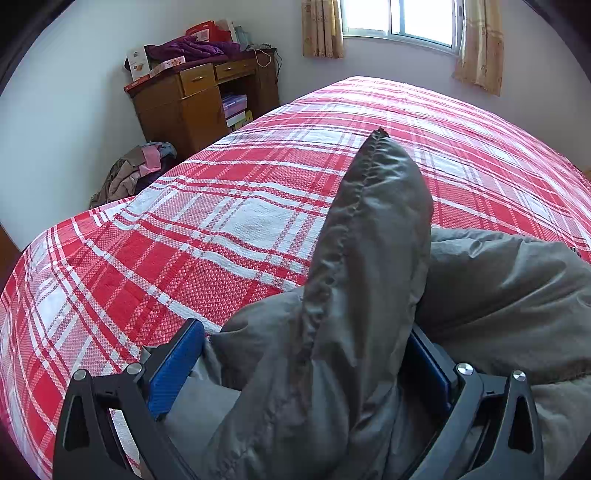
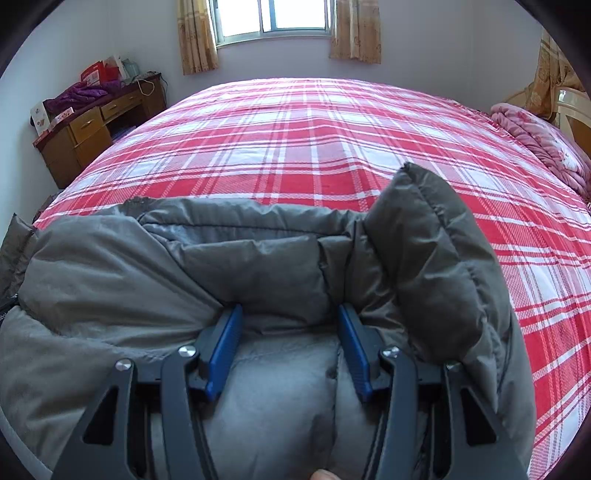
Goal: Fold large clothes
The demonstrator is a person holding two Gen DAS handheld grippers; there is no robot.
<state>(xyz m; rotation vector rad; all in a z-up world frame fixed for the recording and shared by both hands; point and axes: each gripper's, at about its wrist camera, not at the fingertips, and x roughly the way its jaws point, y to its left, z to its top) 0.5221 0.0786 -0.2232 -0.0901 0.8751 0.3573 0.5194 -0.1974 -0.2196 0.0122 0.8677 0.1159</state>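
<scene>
A grey puffy down jacket (image 1: pixel 369 229) lies at the near edge of a bed with a red and white plaid sheet (image 1: pixel 229 206). My left gripper (image 1: pixel 304 328) is shut on a thick fold of it, and a stitched edge of that fold stands up between the blue pads (image 1: pixel 173 365). In the right wrist view the jacket (image 2: pixel 110 273) spreads across the foreground. My right gripper (image 2: pixel 290 310) is shut on a padded bulge of it, pads (image 2: pixel 225 347) pressing either side. Another flap rises over the right finger. The plaid sheet (image 2: pixel 295 147) stretches beyond.
A wooden desk (image 1: pixel 192 107) with purple clothing and boxes stands at the far left wall, a heap of clothes (image 1: pixel 133 173) on the floor beside it. A curtained window (image 2: pixel 273 18) is behind the bed. A pink quilt (image 2: pixel 546 147) lies at the bed's right end.
</scene>
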